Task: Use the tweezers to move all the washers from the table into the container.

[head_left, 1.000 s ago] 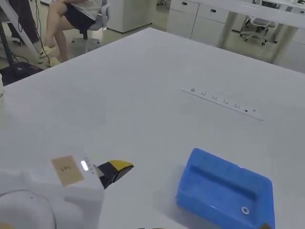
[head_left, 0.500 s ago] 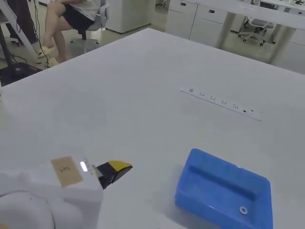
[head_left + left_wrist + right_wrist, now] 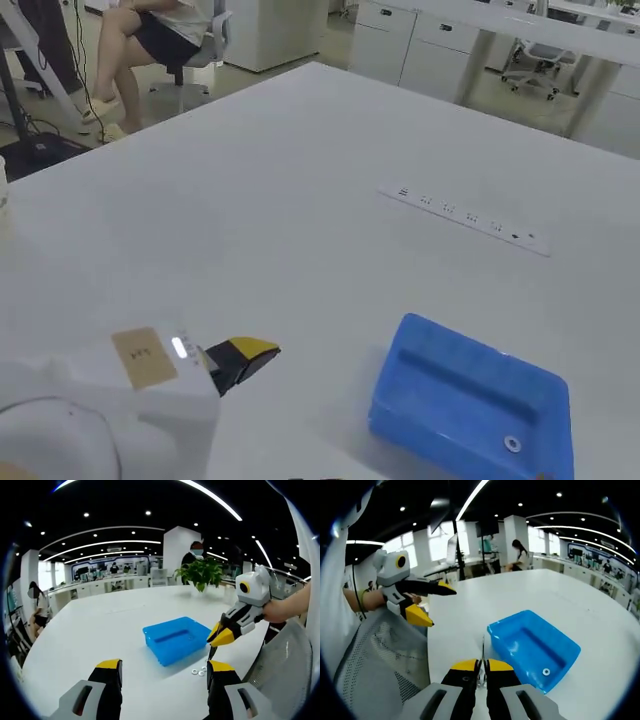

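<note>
Right now the wide white table [image 3: 250,200] carries the shallow blue plastic container [image 3: 470,405], and I place everything else against that tray. My left gripper [image 3: 165,666] hangs on the container's near side, well apart from it. Its yellow-tipped jaws stand wide and hold nothing. My right gripper [image 3: 482,666] sits just beside the container's near corner, jaws pressed together on the thin metal tweezers [image 3: 482,650], which point forward and down toward the table. A small cluster of loose metal washers [image 3: 200,671] lies on the table just outside that same corner; in the left gripper view the tweezer tips hover close above them. One single silver washer [image 3: 546,671] lies flat on the container's floor, near one end.

I judge the task partly done and the step in hand to be the approach for another pick. Next I need to lower the tips onto one ring at the container's corner and pinch its edge without scattering its neighbours. Then I must lift it clear of the container's wall and let it drop inside
</note>
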`<state>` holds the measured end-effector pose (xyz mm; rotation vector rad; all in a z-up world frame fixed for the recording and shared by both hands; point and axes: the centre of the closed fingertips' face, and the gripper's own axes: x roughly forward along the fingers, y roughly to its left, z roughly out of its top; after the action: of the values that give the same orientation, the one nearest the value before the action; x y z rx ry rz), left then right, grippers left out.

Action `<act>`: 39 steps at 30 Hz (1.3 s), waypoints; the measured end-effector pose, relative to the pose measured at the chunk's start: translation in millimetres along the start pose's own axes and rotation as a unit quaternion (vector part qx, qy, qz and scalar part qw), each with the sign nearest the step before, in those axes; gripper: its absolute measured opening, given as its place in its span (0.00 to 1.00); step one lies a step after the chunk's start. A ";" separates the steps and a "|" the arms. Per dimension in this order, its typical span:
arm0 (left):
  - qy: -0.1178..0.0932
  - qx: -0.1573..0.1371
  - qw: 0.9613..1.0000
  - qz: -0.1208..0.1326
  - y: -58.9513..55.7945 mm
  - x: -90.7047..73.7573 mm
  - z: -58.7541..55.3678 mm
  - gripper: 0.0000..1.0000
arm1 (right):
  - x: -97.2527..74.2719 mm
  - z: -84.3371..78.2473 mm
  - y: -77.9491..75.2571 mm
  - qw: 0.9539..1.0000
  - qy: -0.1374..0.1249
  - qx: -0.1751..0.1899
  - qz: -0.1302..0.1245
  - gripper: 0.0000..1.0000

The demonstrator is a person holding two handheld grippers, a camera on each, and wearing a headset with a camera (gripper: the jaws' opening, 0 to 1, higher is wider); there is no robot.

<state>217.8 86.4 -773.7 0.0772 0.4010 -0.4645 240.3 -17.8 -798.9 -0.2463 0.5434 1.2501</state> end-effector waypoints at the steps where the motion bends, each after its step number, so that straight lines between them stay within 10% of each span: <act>1: 0.000 0.001 1.000 -0.001 -0.5 0.2 -0.1 0.69 | -1.5 5.1 -1.8 1.000 -0.007 0.005 -0.001 0.02; 20: 0.005 0.005 1.000 -0.011 -4.1 1.3 -1.7 0.68 | -28.2 41.4 -46.1 0.990 -0.096 0.098 -0.039 0.02; 30: 0.005 0.005 1.000 -0.010 -4.5 1.1 -1.9 0.68 | -22.8 41.0 -77.8 0.979 -0.107 0.158 -0.071 0.02; 39: 0.006 0.004 1.000 -0.009 -3.8 0.9 -2.3 0.67 | -10.4 29.3 -97.1 0.978 -0.079 0.172 -0.083 0.02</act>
<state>216.0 83.0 -776.1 0.0850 0.4126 -0.4830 337.2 -43.0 -779.7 0.0966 0.5794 0.9850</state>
